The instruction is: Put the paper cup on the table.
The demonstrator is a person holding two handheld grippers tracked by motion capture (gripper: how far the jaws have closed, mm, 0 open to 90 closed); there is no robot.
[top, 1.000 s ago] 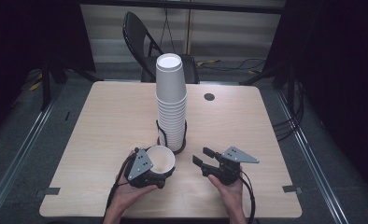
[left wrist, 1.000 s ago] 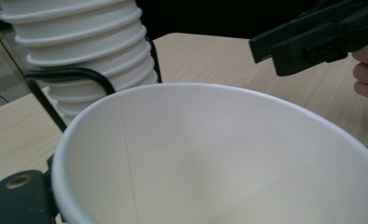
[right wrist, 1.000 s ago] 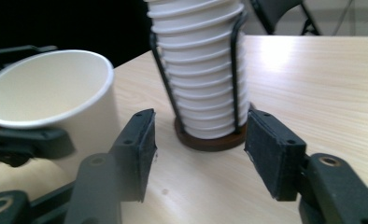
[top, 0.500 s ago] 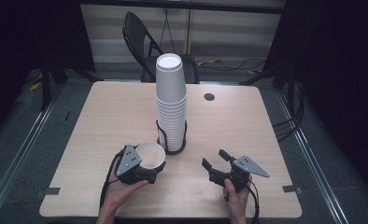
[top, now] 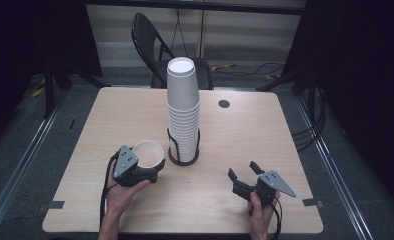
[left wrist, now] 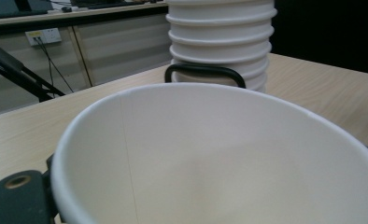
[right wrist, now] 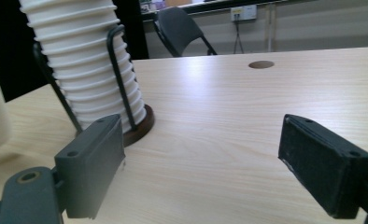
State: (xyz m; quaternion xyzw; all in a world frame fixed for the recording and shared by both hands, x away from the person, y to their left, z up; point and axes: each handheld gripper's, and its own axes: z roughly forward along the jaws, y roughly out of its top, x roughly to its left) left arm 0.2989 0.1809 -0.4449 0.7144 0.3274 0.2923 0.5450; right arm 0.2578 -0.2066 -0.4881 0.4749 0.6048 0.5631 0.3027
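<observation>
A single white paper cup (top: 148, 153) stands upright at the table's front left, and my left gripper (top: 151, 163) is shut on its sides. In the left gripper view the cup's open mouth (left wrist: 210, 158) is right in front of the camera. A tall stack of white cups (top: 183, 105) stands in a black wire holder on a brown base (top: 183, 159), just right of the held cup. My right gripper (top: 242, 170) sits open near the front right. Its pads (right wrist: 91, 163) hold nothing and point toward the stack (right wrist: 88, 60).
The light wooden table (top: 265, 135) has a round cable hole (top: 224, 104) at the back right. A black folding chair (top: 155, 45) stands behind the far edge. Metal floor rails run along both sides of the table.
My left gripper has carried the cup left and slightly away from the front edge. The right gripper has drifted right and back toward the person, still open.
</observation>
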